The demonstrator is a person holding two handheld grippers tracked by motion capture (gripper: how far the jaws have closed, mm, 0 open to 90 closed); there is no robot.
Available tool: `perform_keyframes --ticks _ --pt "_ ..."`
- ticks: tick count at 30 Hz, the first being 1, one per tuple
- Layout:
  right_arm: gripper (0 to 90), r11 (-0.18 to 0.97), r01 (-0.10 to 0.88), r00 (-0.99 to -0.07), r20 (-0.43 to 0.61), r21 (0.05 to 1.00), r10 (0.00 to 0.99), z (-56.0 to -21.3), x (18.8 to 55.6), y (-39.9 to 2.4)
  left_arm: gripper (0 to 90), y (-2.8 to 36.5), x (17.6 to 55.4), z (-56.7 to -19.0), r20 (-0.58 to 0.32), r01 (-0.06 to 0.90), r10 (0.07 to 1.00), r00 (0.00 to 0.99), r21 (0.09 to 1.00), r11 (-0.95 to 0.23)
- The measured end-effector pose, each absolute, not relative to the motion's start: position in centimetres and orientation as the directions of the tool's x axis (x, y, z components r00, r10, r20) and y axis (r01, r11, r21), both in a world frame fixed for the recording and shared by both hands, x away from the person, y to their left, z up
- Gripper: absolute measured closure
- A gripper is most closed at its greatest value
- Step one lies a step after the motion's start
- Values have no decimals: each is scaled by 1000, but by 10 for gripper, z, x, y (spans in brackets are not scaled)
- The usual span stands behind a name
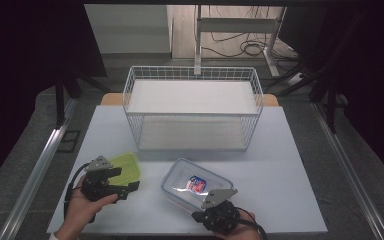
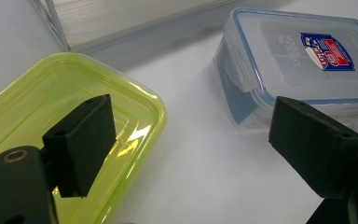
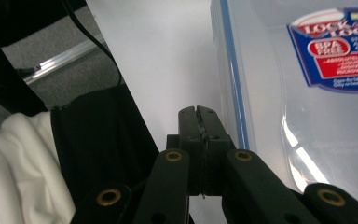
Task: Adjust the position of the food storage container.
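High view showed the clear lidded container [image 1: 195,187] lying flat on the white table [image 1: 280,165], near its front edge and in front of the wire basket [image 1: 192,107]. Its long axis ran diagonally, from the back left toward the front right, with the labelled lid facing up. The right gripper [image 3: 199,122] sat at its front right corner, jaws pressed together on nothing. The left gripper [image 2: 191,135] stood wide open, one jaw over the green lid [image 2: 74,102].

Lab recording bay, black curtains [image 1: 25,50], white table [image 1: 280,150], floor cables [image 1: 240,47], metal stand [image 1: 198,40]
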State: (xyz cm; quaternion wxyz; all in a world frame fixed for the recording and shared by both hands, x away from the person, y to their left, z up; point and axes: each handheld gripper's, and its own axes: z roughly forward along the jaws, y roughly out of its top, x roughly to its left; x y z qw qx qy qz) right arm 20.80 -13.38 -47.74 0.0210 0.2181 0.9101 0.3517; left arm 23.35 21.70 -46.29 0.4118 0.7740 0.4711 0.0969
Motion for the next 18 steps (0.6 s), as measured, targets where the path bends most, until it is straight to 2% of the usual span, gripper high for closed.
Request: perform_keyframes --ticks 18 --pt "894 646 407 -892 126 645 435 -477 214 -153 147 219 233 -462 -243 647 809 536 733 -209"
